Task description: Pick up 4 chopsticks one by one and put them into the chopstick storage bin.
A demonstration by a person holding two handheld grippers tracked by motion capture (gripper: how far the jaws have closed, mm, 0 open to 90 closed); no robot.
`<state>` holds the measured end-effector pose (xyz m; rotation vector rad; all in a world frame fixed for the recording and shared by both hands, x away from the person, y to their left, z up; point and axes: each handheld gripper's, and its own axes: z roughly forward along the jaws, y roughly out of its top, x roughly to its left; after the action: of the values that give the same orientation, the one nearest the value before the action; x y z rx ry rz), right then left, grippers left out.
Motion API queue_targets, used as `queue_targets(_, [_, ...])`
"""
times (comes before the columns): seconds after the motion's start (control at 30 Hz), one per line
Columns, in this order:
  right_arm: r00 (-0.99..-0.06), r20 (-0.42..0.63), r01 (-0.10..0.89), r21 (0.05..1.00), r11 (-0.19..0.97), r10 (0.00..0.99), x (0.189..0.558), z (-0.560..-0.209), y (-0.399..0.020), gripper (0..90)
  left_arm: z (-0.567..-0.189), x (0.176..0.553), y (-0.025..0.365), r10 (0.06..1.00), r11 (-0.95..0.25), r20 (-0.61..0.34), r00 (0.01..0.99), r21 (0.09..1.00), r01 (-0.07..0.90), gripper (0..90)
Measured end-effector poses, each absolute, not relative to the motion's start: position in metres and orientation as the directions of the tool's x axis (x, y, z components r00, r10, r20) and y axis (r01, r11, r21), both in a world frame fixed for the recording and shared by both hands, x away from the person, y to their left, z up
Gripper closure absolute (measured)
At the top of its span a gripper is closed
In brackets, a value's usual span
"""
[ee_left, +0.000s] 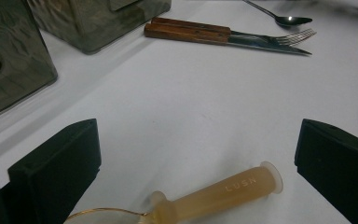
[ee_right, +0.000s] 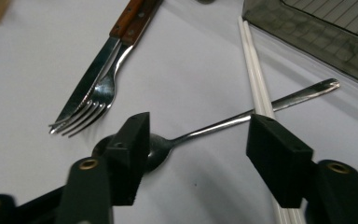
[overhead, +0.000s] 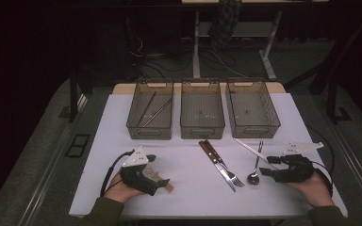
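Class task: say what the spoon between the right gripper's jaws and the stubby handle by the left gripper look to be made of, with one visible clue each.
Spoon: probably polished steel; mirror-like glints along the stem.
Stubby handle: likely matte, translucent amber plastic or silicone; moulded raised lettering.

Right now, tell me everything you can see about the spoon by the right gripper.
The spoon is plain shiny metal with a slim handle and a rounded bowl. It lies flat on the white table, its handle crossing the white chopsticks. The right gripper straddles its neck, jaws apart, one jaw partly hiding the bowl.
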<state>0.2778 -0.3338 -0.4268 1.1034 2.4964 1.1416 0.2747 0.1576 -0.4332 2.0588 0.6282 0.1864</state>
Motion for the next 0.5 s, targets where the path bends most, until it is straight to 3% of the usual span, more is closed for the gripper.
queue_targets(0.5, [-0.667, 0.113, 0.585, 0.690, 0.425, 0.736, 0.293, -0.423, -0.360, 66.0, -0.433, 0.275, 0.157, 0.502, -0.418, -0.119, 0.857, 0.833, 0.361, 0.0])
